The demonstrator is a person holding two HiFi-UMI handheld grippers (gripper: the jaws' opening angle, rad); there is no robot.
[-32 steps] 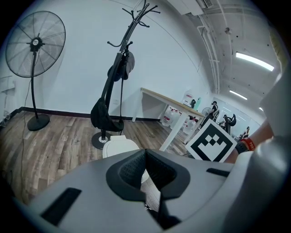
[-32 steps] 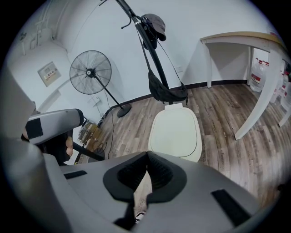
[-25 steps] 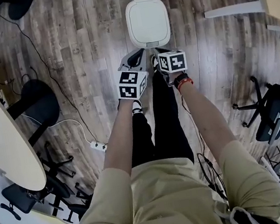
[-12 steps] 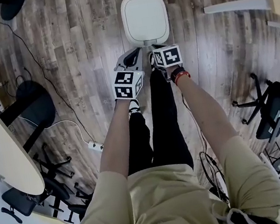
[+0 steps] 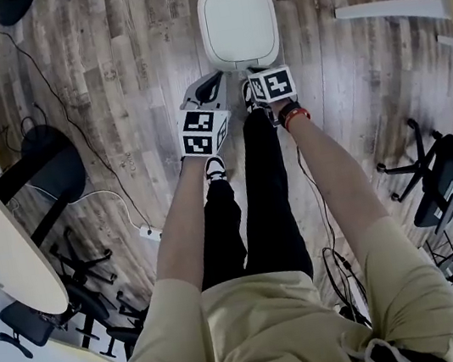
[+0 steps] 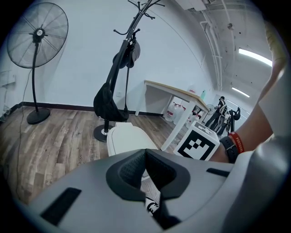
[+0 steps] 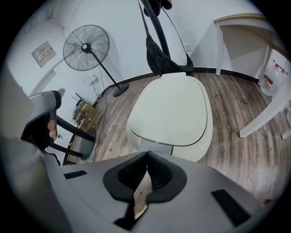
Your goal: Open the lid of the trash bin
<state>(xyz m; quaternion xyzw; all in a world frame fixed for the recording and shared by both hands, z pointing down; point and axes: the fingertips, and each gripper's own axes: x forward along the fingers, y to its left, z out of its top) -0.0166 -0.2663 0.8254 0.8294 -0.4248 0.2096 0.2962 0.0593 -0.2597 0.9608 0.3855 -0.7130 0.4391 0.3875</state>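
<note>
The trash bin (image 5: 238,21) sits top centre of the frame; the left gripper (image 5: 211,86) and right gripper (image 5: 252,84) sit side by side just below it. A table (image 5: 1,248) fills the left edge.

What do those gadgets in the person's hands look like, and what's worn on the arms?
Left tool and right tool are grey moulded shells with black ribbed pads in front, each carrying a white cube of black square markers. Short beige sleeves; a black watch and red band on the right wrist.
</note>
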